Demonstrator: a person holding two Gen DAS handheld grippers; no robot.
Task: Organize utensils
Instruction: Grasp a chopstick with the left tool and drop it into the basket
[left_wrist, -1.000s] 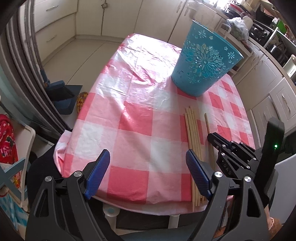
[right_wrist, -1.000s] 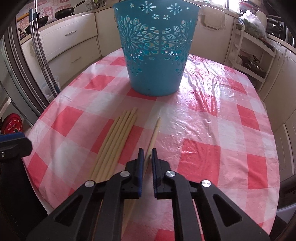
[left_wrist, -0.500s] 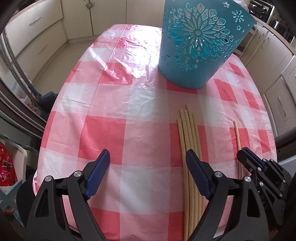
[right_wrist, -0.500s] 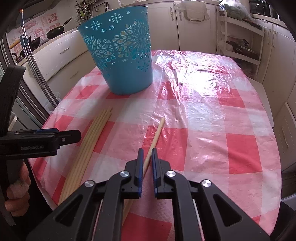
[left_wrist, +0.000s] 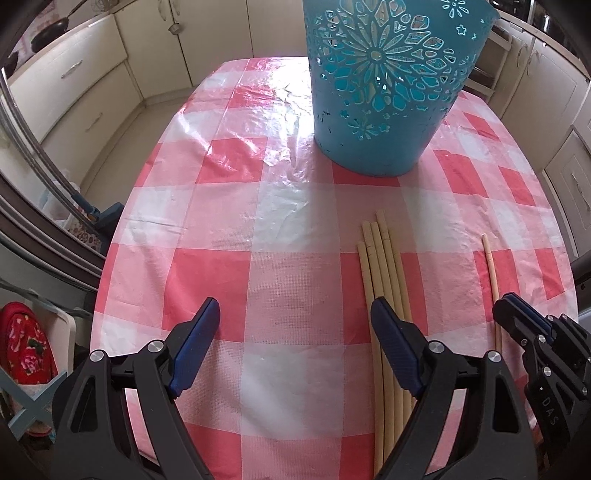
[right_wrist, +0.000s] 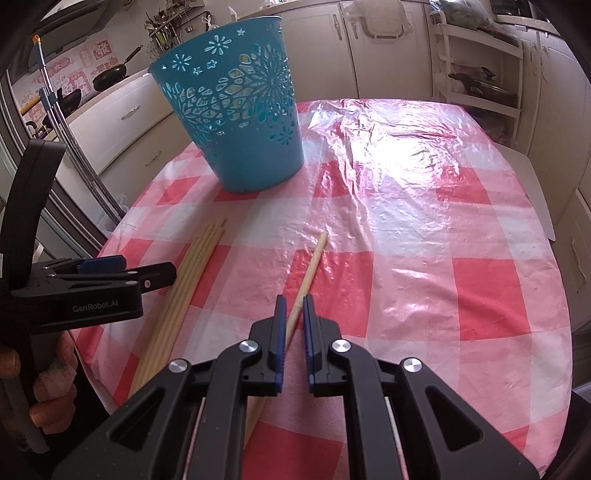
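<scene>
Kitchen setting: cream cabinets surround a table under a glossy pink-and-white checked cloth (right_wrist: 424, 229).

Right claw (right_wrist: 294, 314): jaws narrow, closed down on a single loose stick (right_wrist: 310, 269) gripped low on its shaft; whether the pads bear fully on it cannot be told for certain, but the stick runs straight between them. Its far end points toward the blue cut-out bin (right_wrist: 236, 125), which stands upright further back on the cloth. To the left of this stick, apart from it, lies a bundle of sticks (right_wrist: 192, 273) side by side.

Left claw (left_wrist: 291, 336): jaws wide, holding nothing, hovering over bare cloth with the bundle (left_wrist: 384, 280) just at its right finger.

Step in hand, by judgement: the first stick is being taken; none appears lifted clear yet. The next move calls for raising it, tipping it upright and carrying it over the bin's rim.

View differences: the right wrist view shows the bin's rim and the hand (right_wrist: 48, 387) holding the left tool; the left wrist view cuts the rim off but shows the bundle's staggered tips and the right claw (left_wrist: 517, 321) from the side.
</scene>
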